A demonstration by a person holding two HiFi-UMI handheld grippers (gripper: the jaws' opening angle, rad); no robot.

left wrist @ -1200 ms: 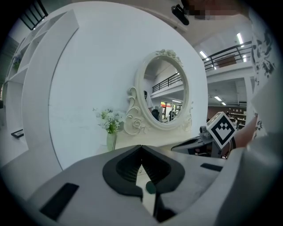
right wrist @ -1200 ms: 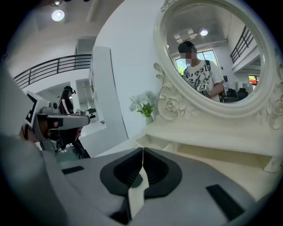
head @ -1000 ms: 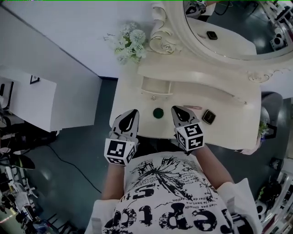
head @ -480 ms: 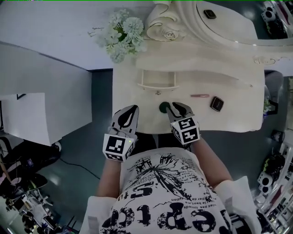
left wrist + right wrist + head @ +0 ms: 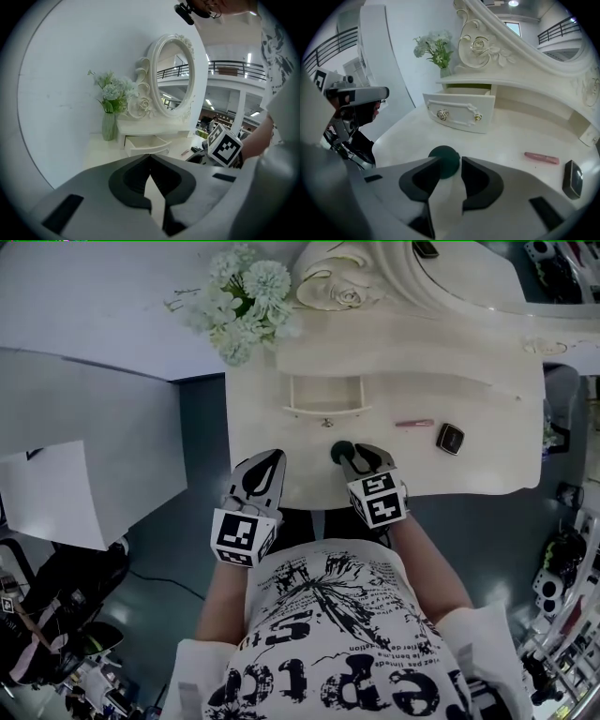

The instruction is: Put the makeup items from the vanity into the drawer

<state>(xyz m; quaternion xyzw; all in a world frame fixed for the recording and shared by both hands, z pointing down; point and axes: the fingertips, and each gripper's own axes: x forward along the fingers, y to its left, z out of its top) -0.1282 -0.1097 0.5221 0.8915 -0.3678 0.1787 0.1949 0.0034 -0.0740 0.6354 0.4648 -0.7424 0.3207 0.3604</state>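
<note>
A dark green round makeup item (image 5: 338, 450) (image 5: 445, 156) lies on the white vanity top (image 5: 478, 470) near its front edge. My right gripper (image 5: 355, 456) (image 5: 450, 162) is right behind it; its jaws are opening and the item sits just at their tips, not pressed. A pink lipstick tube (image 5: 413, 424) (image 5: 541, 158) and a black compact (image 5: 450, 438) (image 5: 573, 178) lie to the right. The small drawer (image 5: 325, 400) (image 5: 459, 110) stands pulled out. My left gripper (image 5: 269, 460) (image 5: 150, 156) hovers at the front left edge, shut and empty.
White flowers in a vase (image 5: 242, 298) (image 5: 108, 125) stand at the back left of the vanity. The ornate oval mirror (image 5: 173, 77) rises behind the drawer. A raised shelf (image 5: 412, 357) runs above the drawer. A white wall panel (image 5: 89, 427) is on the left.
My right gripper has moved forward and left until its tips reach the green item, and its jaws have parted. The left gripper has held its place.
</note>
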